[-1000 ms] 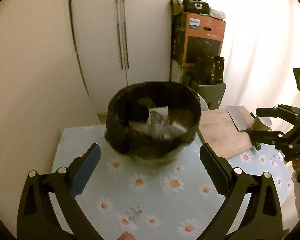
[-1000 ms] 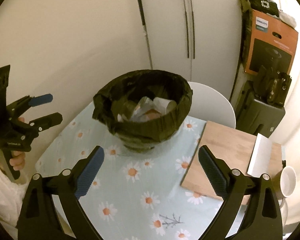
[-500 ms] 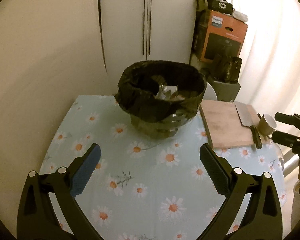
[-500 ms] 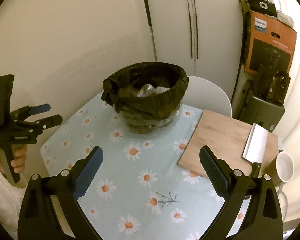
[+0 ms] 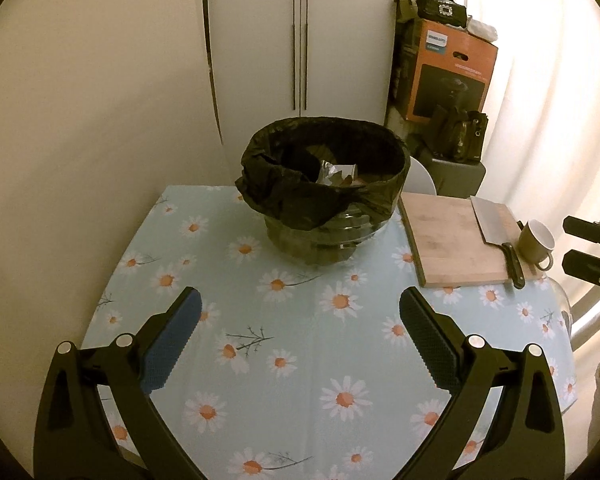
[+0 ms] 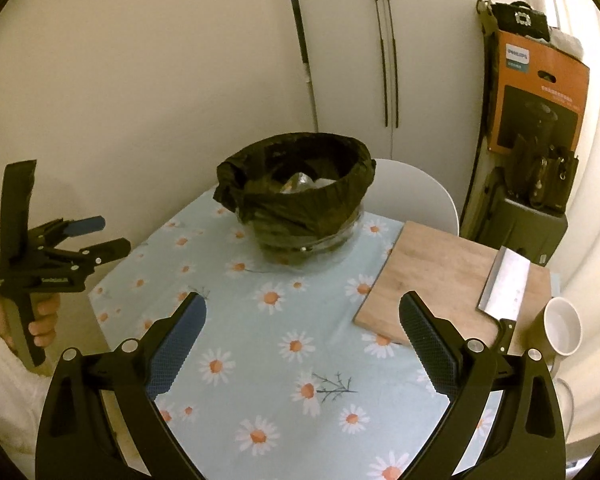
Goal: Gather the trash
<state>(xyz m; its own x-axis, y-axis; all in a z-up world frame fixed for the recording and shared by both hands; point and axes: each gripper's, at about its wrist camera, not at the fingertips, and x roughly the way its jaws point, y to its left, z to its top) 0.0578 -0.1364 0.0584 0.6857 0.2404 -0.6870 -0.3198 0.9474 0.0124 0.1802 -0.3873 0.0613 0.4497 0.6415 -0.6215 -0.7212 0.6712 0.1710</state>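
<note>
Two grippers hover over the near edge of a daisy-print table [image 5: 300,380], both spread wide and gripping nothing: the left gripper [image 5: 298,338] near the left edge, the right gripper [image 6: 302,338] toward the right side. Bare cloth stretches between them and the bin [image 5: 324,188], which stands at the far edge, lined with a black bag and holding crumpled trash [image 5: 336,172]. Just right of the bin lies a cutting board [image 5: 456,240] with a cleaver [image 5: 496,228] on it, a mug [image 5: 536,242] just beside it.
</note>
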